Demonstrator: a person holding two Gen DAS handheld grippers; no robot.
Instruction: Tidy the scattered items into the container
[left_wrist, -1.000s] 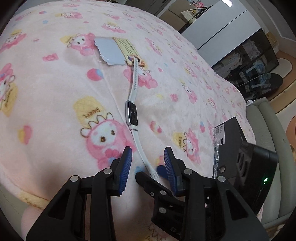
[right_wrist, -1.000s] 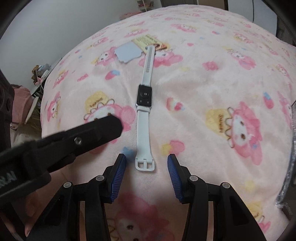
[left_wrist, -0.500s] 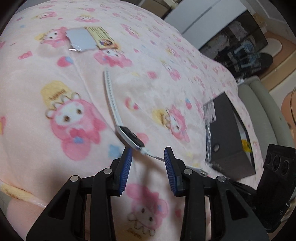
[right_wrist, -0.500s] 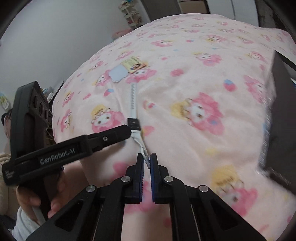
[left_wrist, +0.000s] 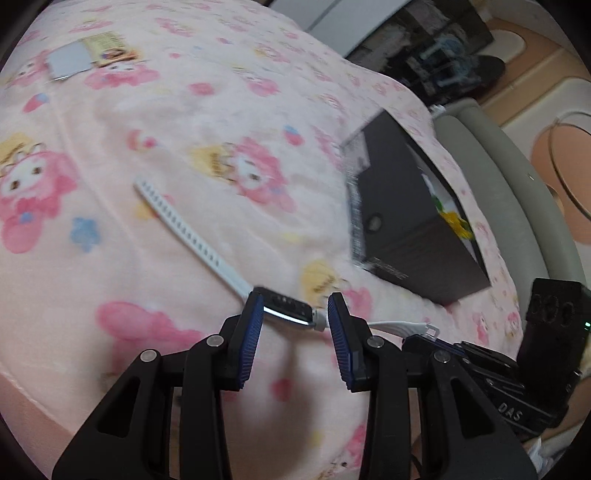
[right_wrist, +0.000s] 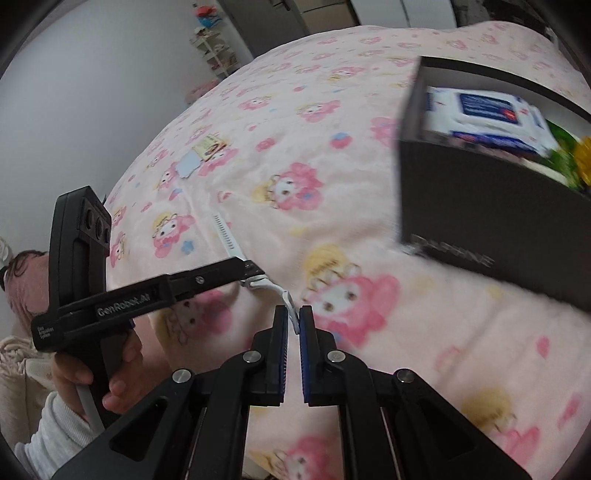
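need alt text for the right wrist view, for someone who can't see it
The right gripper is shut on the buckle end of a white smartwatch on a pink cartoon-print blanket. The left gripper reaches in beside the watch, and an open black box sits to the right.

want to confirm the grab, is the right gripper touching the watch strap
Touching. The right wrist view shows the right gripper shut on the buckle end of the watch strap, which sits pinched between its pads.

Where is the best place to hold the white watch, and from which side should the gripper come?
Grip the watch by its thin, flat strap near the buckle end, from above, jaws across the strap's width. The right gripper already pinches it there; the left gripper straddles the thicker case, open.
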